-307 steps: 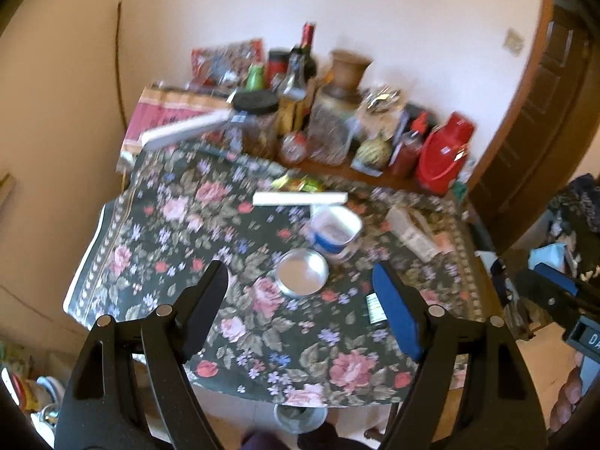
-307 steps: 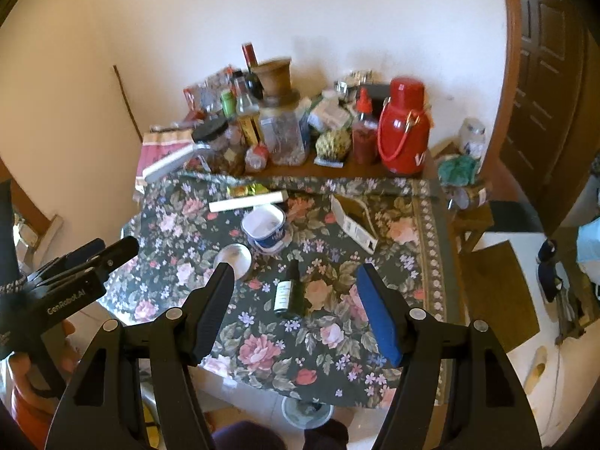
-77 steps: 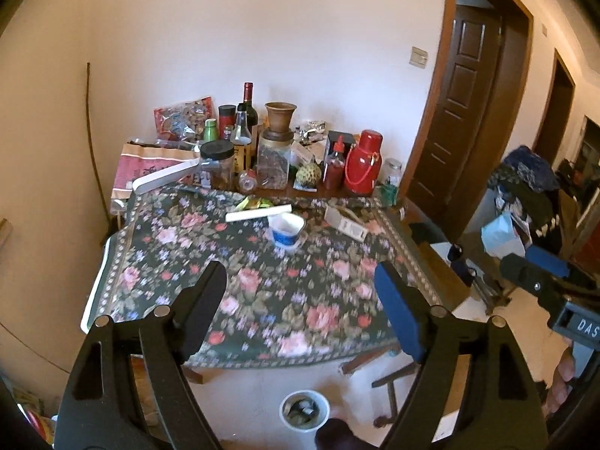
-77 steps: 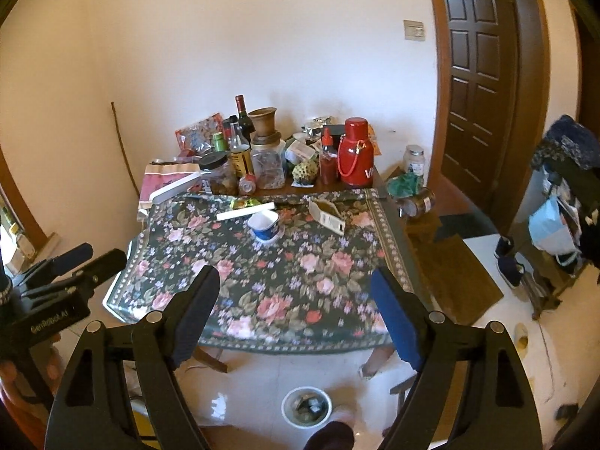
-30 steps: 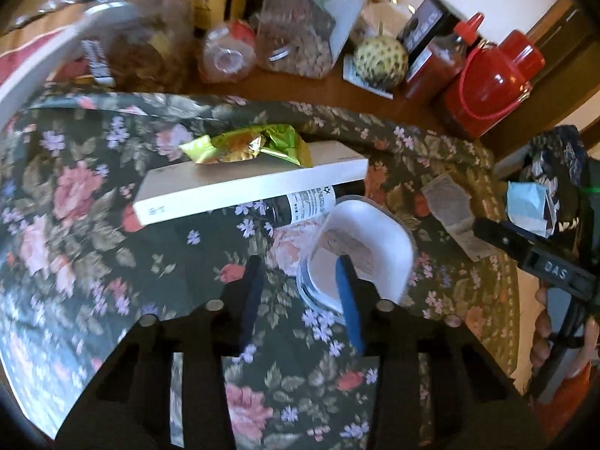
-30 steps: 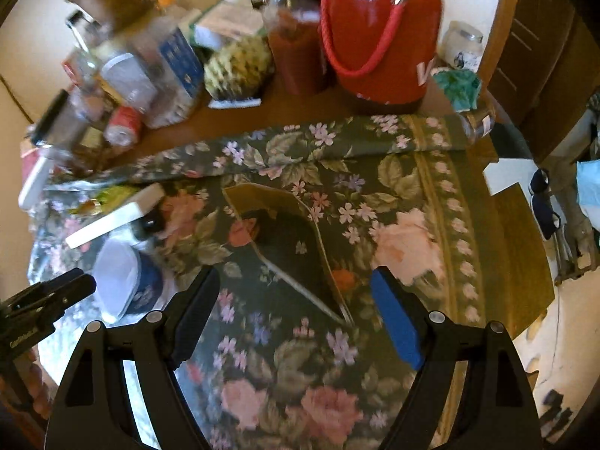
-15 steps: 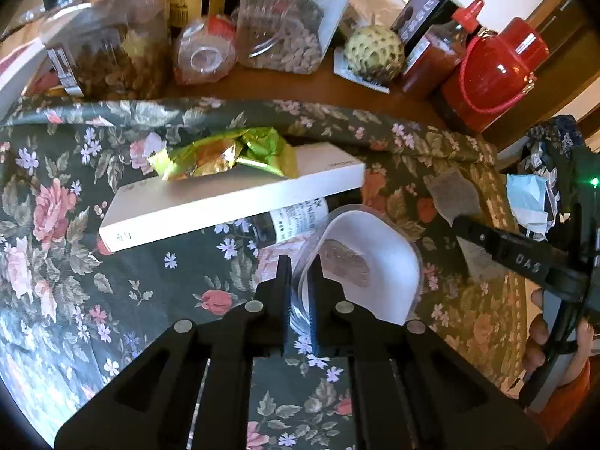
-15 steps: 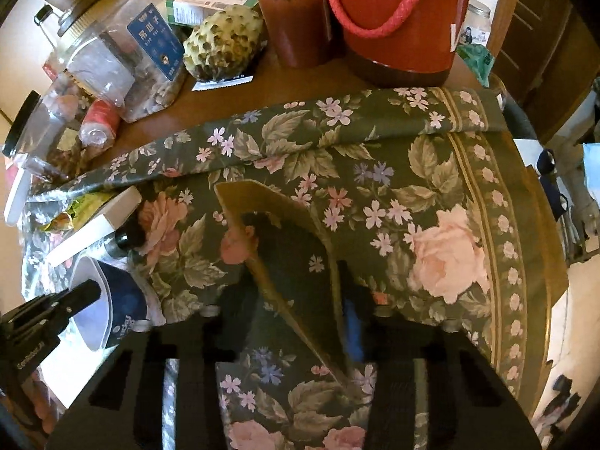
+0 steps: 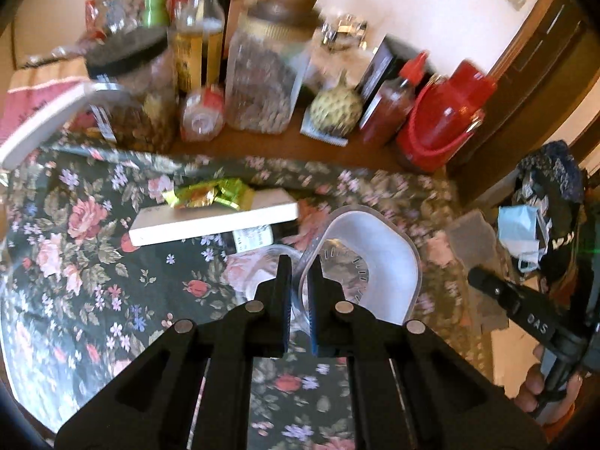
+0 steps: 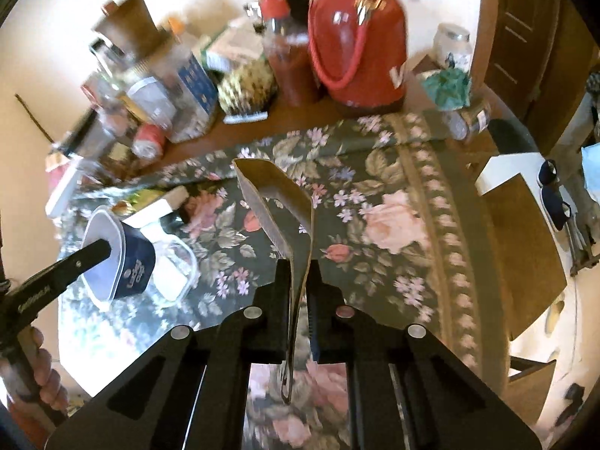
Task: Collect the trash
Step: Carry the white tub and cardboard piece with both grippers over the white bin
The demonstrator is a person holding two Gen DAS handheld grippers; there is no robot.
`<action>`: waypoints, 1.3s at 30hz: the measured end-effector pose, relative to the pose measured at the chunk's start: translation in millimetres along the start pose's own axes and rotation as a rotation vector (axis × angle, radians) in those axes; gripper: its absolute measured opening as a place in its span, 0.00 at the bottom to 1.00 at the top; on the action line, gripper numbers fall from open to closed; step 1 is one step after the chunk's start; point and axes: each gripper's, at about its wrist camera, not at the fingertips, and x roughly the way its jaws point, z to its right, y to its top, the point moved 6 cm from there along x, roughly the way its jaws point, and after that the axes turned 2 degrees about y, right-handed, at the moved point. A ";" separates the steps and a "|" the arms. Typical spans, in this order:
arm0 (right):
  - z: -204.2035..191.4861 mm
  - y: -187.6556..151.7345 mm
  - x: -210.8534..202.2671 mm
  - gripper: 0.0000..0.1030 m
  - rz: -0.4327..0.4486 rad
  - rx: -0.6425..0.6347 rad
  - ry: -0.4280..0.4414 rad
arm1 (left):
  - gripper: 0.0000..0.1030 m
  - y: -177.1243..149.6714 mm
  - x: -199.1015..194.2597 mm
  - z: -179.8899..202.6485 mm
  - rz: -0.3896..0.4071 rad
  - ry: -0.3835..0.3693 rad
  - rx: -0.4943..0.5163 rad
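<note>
My left gripper (image 9: pixel 300 262) is shut on the near rim of a white plastic tub (image 9: pixel 375 247), which hangs tilted just above the floral tablecloth (image 9: pixel 75 262). In the right wrist view the same tub (image 10: pixel 131 262) shows its dark blue side, with the left gripper (image 10: pixel 101 249) at its rim. My right gripper (image 10: pixel 299 266) has its jaws closing on a flattened brown cardboard carton (image 10: pixel 277 206), which stands on edge between the pads and is raised off the cloth. The right gripper's tip (image 9: pixel 476 275) appears at the right of the left wrist view, held by a hand.
A long white box (image 9: pixel 213 221) lies on the cloth with a green-gold wrapper (image 9: pixel 206 195) on it and a dark bottle (image 9: pixel 255 238) beside it. A clear plastic lid (image 10: pixel 172 270) lies under the tub. Jars, bottles and a red thermos (image 10: pixel 356 37) crowd the back.
Both grippers went from open to closed, the left on the tub's rim and the right on the carton. Both have since risen, lifting their items off the cloth.
</note>
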 end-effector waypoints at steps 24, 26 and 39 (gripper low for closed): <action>-44.0 -48.4 -210.4 0.07 0.369 -0.244 0.100 | 0.06 -81.5 -228.3 80.2 0.419 0.076 0.025; -49.4 -59.2 -217.6 0.07 0.379 -0.243 0.100 | 0.06 -90.4 -238.1 79.2 0.427 0.059 0.035; -107.4 -173.3 -249.1 0.07 0.412 -0.163 0.054 | 0.06 -178.8 -303.3 28.6 0.427 -0.025 0.103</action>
